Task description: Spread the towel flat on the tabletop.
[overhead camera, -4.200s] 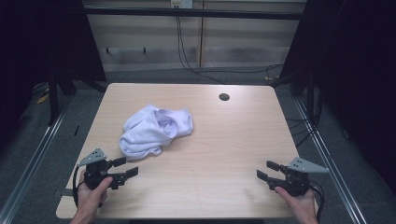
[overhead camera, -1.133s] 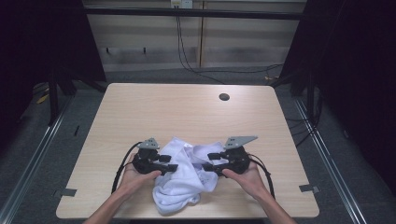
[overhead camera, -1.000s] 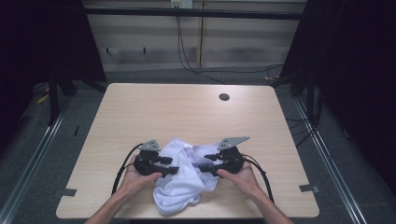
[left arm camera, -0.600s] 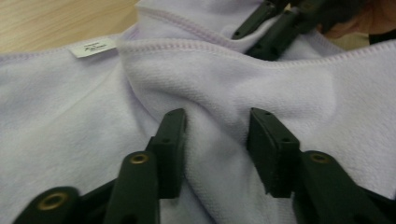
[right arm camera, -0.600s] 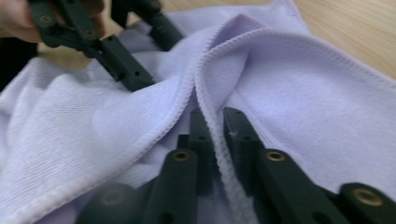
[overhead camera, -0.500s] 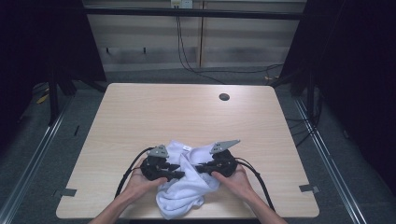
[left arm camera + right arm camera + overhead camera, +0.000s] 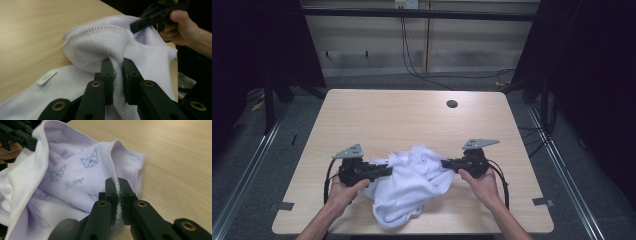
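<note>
Readable matter, as catalogued:

1. Printed script on the pale lilac garment (image 7: 75, 182), set among outline cat faces in the right gripper view. One word is seen below a cat face and a fainter one nearer the hem; the lettering is blurred and cannot be made out with certainty.

2. Small white sewn-in label (image 7: 46, 77) on the garment's edge in the left gripper view. A line of dark print is carried, too small to be read.

No other text, brand, number or sign is found.
</note>
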A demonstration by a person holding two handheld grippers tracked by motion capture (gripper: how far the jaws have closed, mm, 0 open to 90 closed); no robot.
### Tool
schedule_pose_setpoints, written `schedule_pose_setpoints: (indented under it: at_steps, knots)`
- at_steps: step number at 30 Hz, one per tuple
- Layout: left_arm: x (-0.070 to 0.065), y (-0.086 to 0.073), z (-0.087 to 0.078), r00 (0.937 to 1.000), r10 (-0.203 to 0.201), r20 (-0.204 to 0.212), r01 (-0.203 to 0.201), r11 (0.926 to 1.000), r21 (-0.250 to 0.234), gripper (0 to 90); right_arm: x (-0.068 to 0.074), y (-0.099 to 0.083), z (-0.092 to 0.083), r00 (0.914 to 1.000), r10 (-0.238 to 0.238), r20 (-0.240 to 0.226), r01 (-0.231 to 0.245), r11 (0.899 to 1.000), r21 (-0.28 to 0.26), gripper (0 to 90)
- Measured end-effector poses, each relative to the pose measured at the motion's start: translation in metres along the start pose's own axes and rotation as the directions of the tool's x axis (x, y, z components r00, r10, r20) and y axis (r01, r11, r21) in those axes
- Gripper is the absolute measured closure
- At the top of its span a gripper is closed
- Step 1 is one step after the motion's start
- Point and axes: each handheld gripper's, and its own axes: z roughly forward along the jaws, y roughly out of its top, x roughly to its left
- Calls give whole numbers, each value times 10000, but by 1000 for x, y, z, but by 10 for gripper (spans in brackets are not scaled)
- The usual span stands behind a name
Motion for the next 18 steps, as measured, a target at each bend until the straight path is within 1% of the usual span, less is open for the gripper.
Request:
schedule_pose_setpoints:
  at_steps: [1,2,3,4,5,6,7,8,9,10,11,12,13,14,15,16,17,18]
  knots:
    - [0,0,0,10000,0,0,0,10000,0,808,0,0,0,10000,0,0,0,10000,0,878]
    - [2,4,-7,9999,32,-145,-35,9998,-221,808,-2,1,-4,10000,57,77,-56,10000,-79,878]
    - [3,9,-17,9995,-58,-303,37,9975,-710,811,-7,5,-13,9995,193,236,-185,9993,-340,879]
    - [4,11,-22,9986,-5,-522,-41,9961,-883,813,-9,7,-18,9993,215,305,-200,9987,-471,878]
    - [4,11,-22,9986,-5,-522,-41,9961,-883,815,-9,7,-18,9993,215,305,-200,9987,-471,878]
    - [3,17,-34,9960,22,-897,-143,9908,-1347,818,-14,12,-30,9988,344,361,-313,9959,-848,878]
    - [3,17,-34,9960,22,-897,-143,9908,-1347,820,-15,14,-33,9986,360,394,-321,9948,-963,878]
    - [2,23,-40,9939,165,-1087,-311,9905,-1338,820,-15,18,-37,9982,359,473,-308,9941,-1036,878]
    - [2,28,-42,9926,238,-1188,-398,9901,-1347,820,-14,22,-40,9982,314,507,-259,9940,-1067,878]
    - [2,34,-44,9909,303,-1312,-487,9890,-1396,820,-13,30,-43,9981,252,570,-184,9930,-1170,878]
    - [2,34,-44,9909,303,-1312,-487,9890,-1396,820,-11,37,-46,9980,199,600,-121,9917,-1283,879]
    - [2,48,-49,9891,314,-1441,-574,9819,-1802,820,-10,45,-49,9980,103,626,-14,9900,-1408,878]
    - [2,48,-49,9891,314,-1441,-574,9819,-1802,820,-10,45,-49,9980,103,626,-14,9900,-1408,878]
    - [2,57,-52,9856,430,-1638,-746,9787,-1915,820,-8,53,-52,9980,44,635,56,9876,-1566,878]
    - [3,66,-56,9816,600,-1813,-987,9722,-2124,821,-7,63,-55,9978,81,665,36,9849,-1729,878]
    - [5,76,-62,9826,406,-1815,-884,9605,-2638,821,-5,72,-58,9979,74,639,52,9809,-1946,878]
    - [8,84,-65,9839,262,-1767,-778,9534,-2916,822,-3,84,-61,9980,6,630,129,9768,-2137,879]
    - [10,90,-67,9819,322,-1864,-871,9516,-2946,822,-1,94,-63,9976,-29,687,184,9739,-2261,878]
